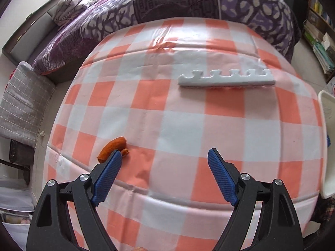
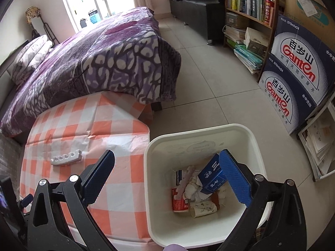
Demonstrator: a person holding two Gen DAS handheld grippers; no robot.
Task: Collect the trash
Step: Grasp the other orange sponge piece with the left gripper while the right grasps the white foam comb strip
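Left wrist view: left gripper (image 1: 164,156) with blue textured pads spread wide and nothing between them, angled down over a table under an orange-and-white checked tablecloth (image 1: 178,115); orange peel scrap (image 1: 114,149) lying on the cloth, partly hidden behind the tip of the left-hand finger, contact impossible to judge; grey notched foam strip (image 1: 227,79) lying flat farther up the cloth, well apart from the peel; purple patterned bedspread (image 1: 167,2) beyond the table's far edge; white bin rim (image 1: 326,113) just visible at the right edge. Right wrist view: right gripper (image 2: 166,156) likewise spread wide and empty, hanging over the meeting of table and white square trash bin (image 2: 249,135); bin standing on the tiled floor just beside the table; inside, a blue carton (image 2: 210,179) leaning against the near pad's side, a red-and-white packet (image 2: 178,204), crumpled paper and a paper cup (image 2: 202,209); same foam strip (image 2: 67,159) on the checked cloth left of the fingers; stacked Ganten water boxes (image 2: 293,79) and a bookshelf (image 2: 249,4) along the right wall.
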